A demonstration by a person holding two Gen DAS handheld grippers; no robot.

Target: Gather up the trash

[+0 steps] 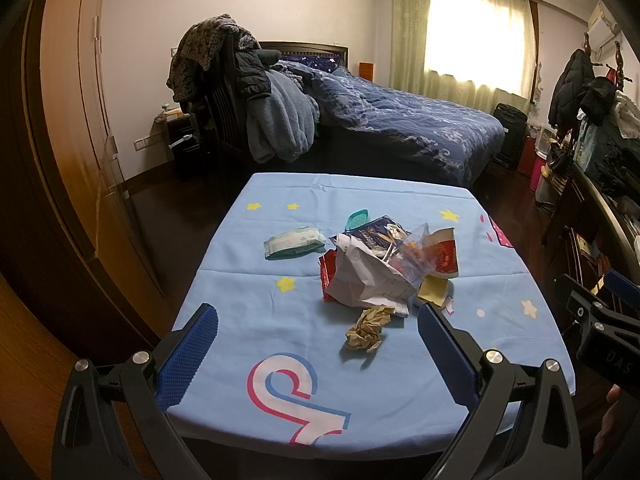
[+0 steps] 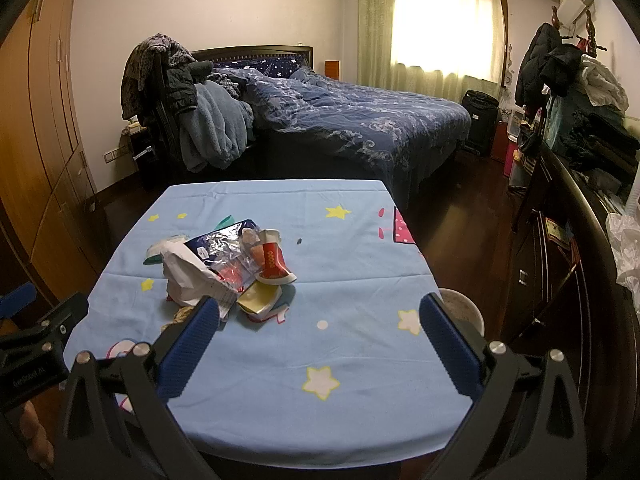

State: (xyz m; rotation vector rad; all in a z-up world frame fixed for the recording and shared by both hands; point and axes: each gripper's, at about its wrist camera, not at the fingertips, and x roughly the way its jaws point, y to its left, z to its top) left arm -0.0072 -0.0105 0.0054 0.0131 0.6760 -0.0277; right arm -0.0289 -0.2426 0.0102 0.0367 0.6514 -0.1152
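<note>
A: Near half of the surface [image 2: 360,360] lies bare, wide open under the right tool [image 2: 320,344], nothing between its spread fingers.

B: Left tool [image 1: 318,352] has the crumpled paper ball [image 1: 366,328] just ahead, and the trash heap [image 1: 372,276] right behind it blocks the middle.

A: Right of the red cup [image 2: 274,262], clear cloth runs to the far edge.

B: The wipes pack [image 1: 294,242] sits apart on the left.
</note>
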